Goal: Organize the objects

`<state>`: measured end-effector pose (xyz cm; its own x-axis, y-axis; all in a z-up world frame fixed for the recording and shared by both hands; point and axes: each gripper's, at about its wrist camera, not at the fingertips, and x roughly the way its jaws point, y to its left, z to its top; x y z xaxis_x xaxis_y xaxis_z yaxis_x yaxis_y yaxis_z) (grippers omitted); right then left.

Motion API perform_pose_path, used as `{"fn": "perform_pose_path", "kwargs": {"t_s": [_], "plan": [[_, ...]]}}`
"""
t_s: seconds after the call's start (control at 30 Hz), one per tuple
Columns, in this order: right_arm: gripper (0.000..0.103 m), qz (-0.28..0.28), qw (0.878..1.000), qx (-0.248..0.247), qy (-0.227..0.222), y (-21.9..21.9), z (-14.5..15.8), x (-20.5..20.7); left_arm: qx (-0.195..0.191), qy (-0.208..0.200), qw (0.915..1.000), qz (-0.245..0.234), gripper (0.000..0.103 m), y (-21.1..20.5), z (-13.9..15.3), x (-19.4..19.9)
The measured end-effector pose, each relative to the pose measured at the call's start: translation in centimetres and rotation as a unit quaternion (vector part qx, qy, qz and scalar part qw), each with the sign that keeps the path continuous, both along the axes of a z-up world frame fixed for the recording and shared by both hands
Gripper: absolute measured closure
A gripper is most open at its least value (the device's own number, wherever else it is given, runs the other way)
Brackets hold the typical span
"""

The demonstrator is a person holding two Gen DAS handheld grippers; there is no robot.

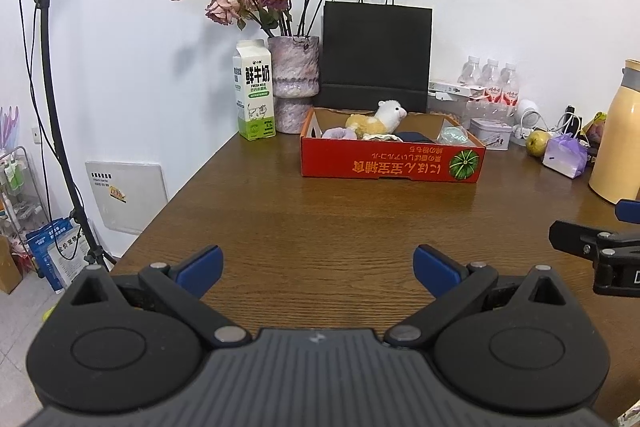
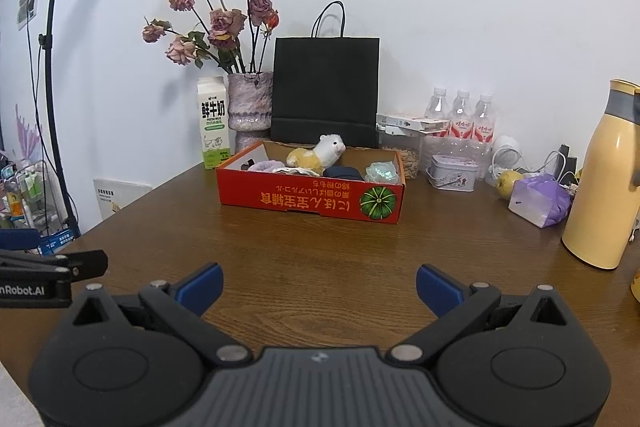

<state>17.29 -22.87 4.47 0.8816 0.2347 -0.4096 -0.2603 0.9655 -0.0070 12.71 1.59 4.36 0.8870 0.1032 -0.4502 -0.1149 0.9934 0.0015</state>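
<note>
**Both grippers wide open, holding nothing; red box at back-centre of table**

Left gripper (image 1: 318, 269) low over near edge of wood table (image 1: 320, 219), blue pads (image 1: 200, 267) spread far apart, nothing btwn them, only bare wood grain. Right gripper (image 2: 319, 287) same: over near edge, pads (image 2: 202, 285) splayed wide, nothing gripped. Side by side, close but apart; right one's black linkage seen at right edge of left wrist view, left one's at left edge of right wrist view.

Red cardboard box (image 1: 390, 163) toward back of table, roughly centred, well apart from both grippers; printed text upside down, green pumpkin pic on front right. Inside: plush alpaca (image 1: 380, 119), white head, yellow-tan body, lying toward back middle; lilac fuzzy item (image 2: 266, 167) at left; dark navy item (image 2: 342, 173) in front-middle; pale green crinkly item (image 2: 382, 171) at right end. Flat greyish item in front of alpaca, can't tell what.

Behind box, against wall: black paper bag (image 1: 376, 55), upright, handles up. Left of bag: mottled pink vase (image 1: 294, 83) w/ dried roses, then milk carton (image 1: 255, 91) at back-left corner.

Right side of table, back to front: three water bottles (image 2: 460, 119), small tin (image 2: 452, 173), yellow-green fruit (image 2: 508, 183), purple bag (image 2: 540, 201), tall yellow thermos (image 2: 600, 179) near right edge.

Black light stand (image 1: 52, 67) on floor beyond left edge.
</note>
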Motion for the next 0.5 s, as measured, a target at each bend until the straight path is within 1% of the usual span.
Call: {"fn": "perform_pose_path", "kwargs": {"t_s": [0.5], "plan": [[0.0, -0.002, 1.0, 0.0, 0.002, -0.17, 0.04, -0.33, 0.002, 0.002, 0.9999, -0.012, 0.0, -0.43, 0.06, -0.31]]}}
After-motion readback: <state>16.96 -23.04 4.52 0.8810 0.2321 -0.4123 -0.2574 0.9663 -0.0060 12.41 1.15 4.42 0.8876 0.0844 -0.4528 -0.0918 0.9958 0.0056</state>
